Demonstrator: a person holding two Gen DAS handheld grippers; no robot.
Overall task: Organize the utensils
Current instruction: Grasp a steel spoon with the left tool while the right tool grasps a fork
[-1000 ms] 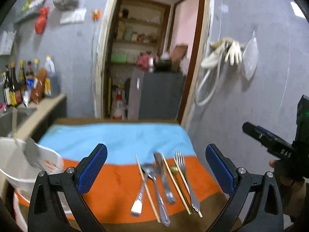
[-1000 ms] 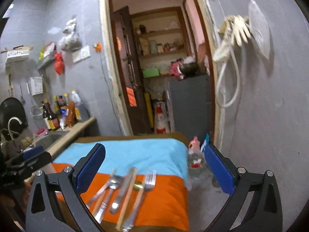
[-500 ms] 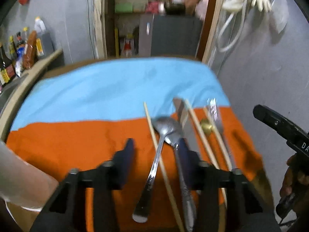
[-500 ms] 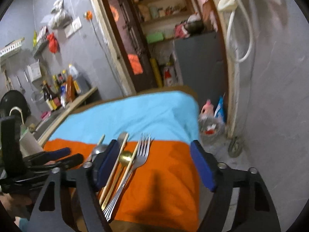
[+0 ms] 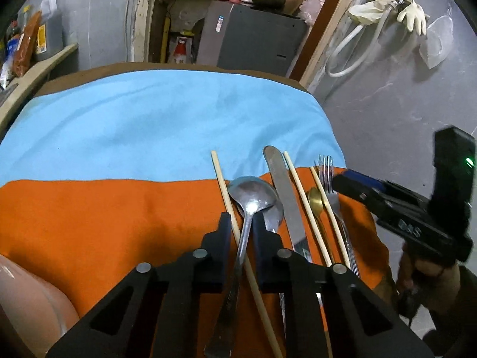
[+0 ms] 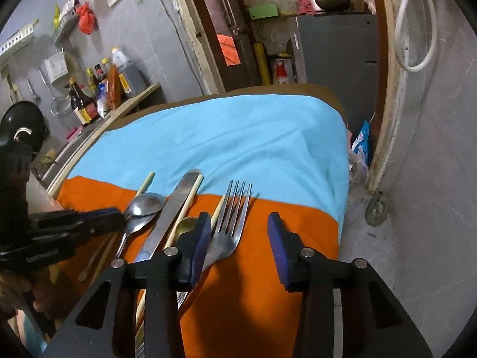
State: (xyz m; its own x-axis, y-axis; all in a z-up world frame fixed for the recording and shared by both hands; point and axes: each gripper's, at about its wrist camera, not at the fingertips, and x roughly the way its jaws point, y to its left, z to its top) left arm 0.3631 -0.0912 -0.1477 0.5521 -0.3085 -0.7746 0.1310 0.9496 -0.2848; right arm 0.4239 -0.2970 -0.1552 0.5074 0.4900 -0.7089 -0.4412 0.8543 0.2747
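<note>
Spoon [image 5: 252, 200] bowl pointing away, handle between closing left hand-held gripper [image 5: 241, 229]

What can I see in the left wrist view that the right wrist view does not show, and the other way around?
Only the left wrist view shows the rubber gloves hanging on the wall and the left gripper closing around a spoon handle and a chopstick.

Only the right wrist view shows the sauce bottles and the right gripper closing, the fork beside its left finger.

Both show the knife and the orange and blue cloth.
</note>
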